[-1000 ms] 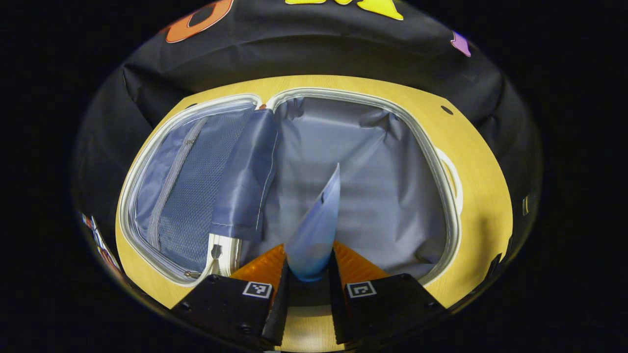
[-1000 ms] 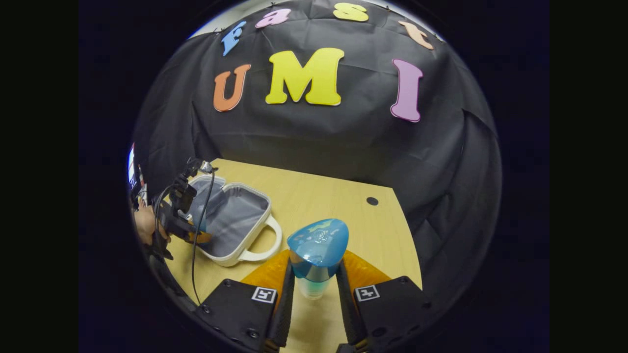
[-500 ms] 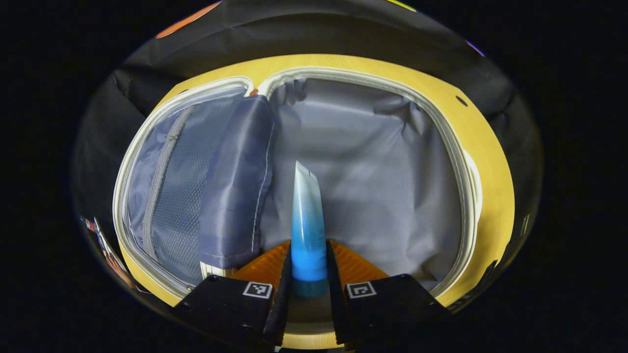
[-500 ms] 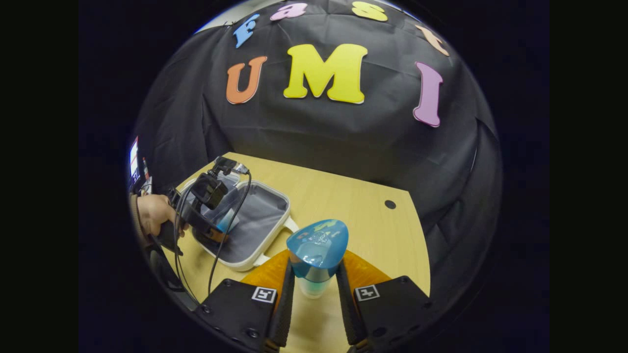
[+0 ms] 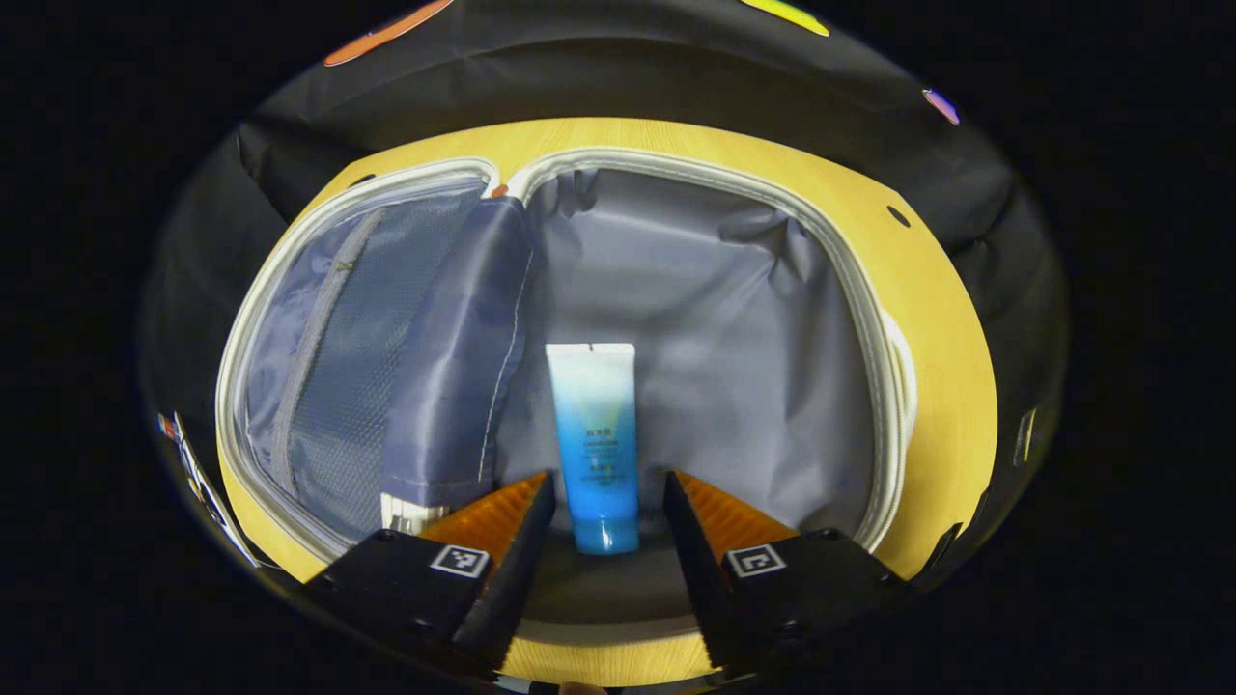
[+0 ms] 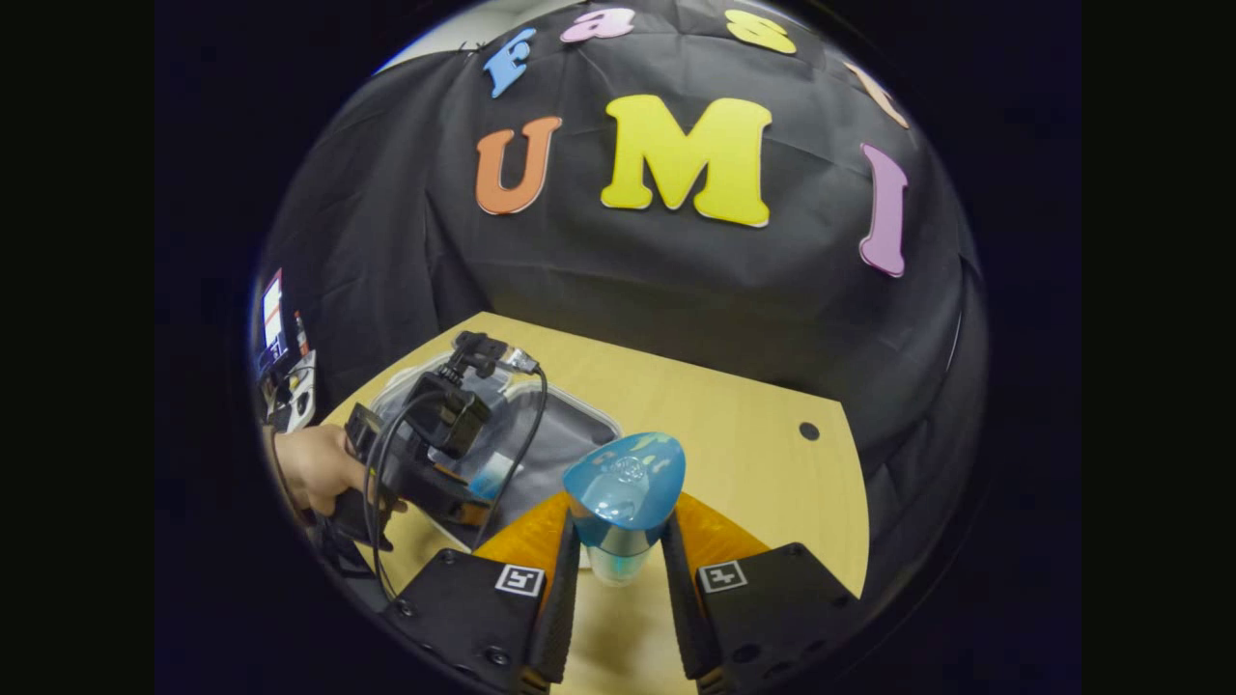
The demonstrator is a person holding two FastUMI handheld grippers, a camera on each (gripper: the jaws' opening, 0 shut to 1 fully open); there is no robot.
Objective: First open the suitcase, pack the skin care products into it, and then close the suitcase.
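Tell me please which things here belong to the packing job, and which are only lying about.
For the job:
- open suitcase
- blue tube, lying in it between the open left gripper fingers
- blue-capped bottle, held in the right gripper

Lying about:
- devices at the table's far left edge

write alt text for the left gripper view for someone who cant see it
A blue-and-white tube lies flat on the grey lining of an open suitcase, between the spread fingers of the left gripper, which do not touch it. The suitcase's mesh-pocket half is to the left, and all rests on a wooden table.
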